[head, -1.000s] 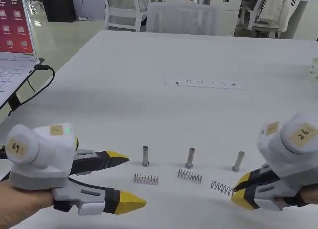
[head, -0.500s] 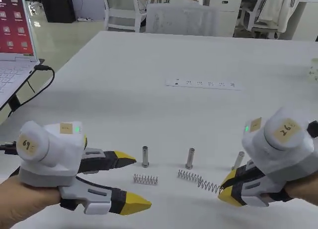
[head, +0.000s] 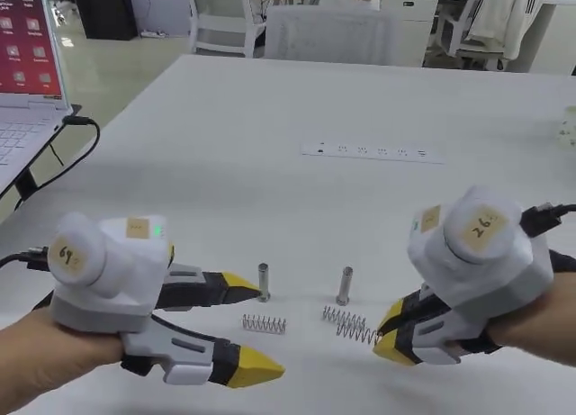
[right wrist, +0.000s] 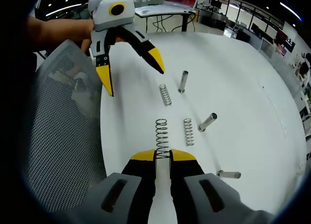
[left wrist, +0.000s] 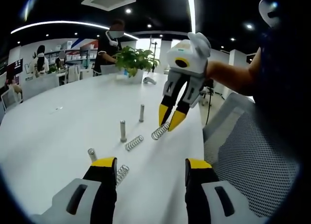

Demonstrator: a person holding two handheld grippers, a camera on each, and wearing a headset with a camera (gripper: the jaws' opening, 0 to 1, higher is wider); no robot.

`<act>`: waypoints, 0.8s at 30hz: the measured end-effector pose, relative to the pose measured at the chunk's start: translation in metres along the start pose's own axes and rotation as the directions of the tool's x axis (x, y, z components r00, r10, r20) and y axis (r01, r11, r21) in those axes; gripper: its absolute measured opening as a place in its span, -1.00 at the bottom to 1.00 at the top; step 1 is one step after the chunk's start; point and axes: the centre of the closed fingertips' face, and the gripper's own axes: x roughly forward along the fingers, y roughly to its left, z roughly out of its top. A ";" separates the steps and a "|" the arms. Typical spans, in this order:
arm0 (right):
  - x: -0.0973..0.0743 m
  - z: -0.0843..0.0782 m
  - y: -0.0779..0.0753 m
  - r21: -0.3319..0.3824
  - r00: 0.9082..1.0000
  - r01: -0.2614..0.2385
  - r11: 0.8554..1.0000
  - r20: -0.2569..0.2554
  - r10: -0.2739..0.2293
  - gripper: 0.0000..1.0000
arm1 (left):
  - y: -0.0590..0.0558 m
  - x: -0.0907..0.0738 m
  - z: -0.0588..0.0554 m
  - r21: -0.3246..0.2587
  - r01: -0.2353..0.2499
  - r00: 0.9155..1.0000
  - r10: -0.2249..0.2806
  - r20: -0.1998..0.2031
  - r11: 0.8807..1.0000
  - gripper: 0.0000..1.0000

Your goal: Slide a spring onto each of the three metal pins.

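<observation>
Just in front of the middle pin (head: 345, 285), on the person's side of it, the right gripper (head: 389, 329) has its yellow-tipped jaws pressed together on one end of the held spring (head: 358, 329). The rest of that coil sticks straight out from the tips, pointing to the left of the middle pin, toward the left gripper (head: 261, 329). Whether its free end rests on the table (head: 270, 163) I cannot tell.

Also in front of the middle pin, and just beside the held spring, the middle spring (head: 337, 316) lies flat. The two coils seem to overlap from the head view, but the right gripper view shows them side by side with a gap between.

Left of the middle pin stands the left pin (head: 263, 282), with the left spring (head: 264, 324) flat on the table in front of it. The left gripper's jaws are spread wide with nothing between them. One tip is near the foot of the left pin and the other is farther from it on the person's side, so the left spring lies ahead of the open gap.

Right of the middle pin, past the right gripper, stands the right pin (left wrist: 141, 112). All three pins are upright and bare.
</observation>
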 end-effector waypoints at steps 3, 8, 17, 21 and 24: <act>0.002 0.002 0.001 -0.010 1.000 -0.006 1.000 -0.005 0.005 -0.85 | -0.002 0.001 0.003 0.005 0.011 1.000 -0.011 0.008 1.000 -0.01; 0.005 0.006 0.004 -0.029 1.000 -0.015 0.999 -0.008 0.015 -0.85 | -0.004 0.004 0.004 0.016 0.025 1.000 -0.025 0.003 1.000 -0.04; 0.009 0.014 0.007 -0.052 1.000 -0.028 0.998 -0.011 0.028 -0.85 | -0.006 0.011 0.006 0.038 0.055 0.998 -0.055 -0.006 0.998 -0.09; 0.010 0.015 0.008 -0.058 0.999 -0.033 0.998 -0.012 0.032 -0.85 | -0.006 0.014 0.006 0.047 0.068 0.998 -0.068 -0.008 0.997 -0.13; 0.011 0.017 0.009 -0.065 0.999 -0.038 0.997 -0.012 0.037 -0.85 | -0.007 0.017 0.006 0.053 0.079 0.997 -0.078 -0.014 0.995 -0.15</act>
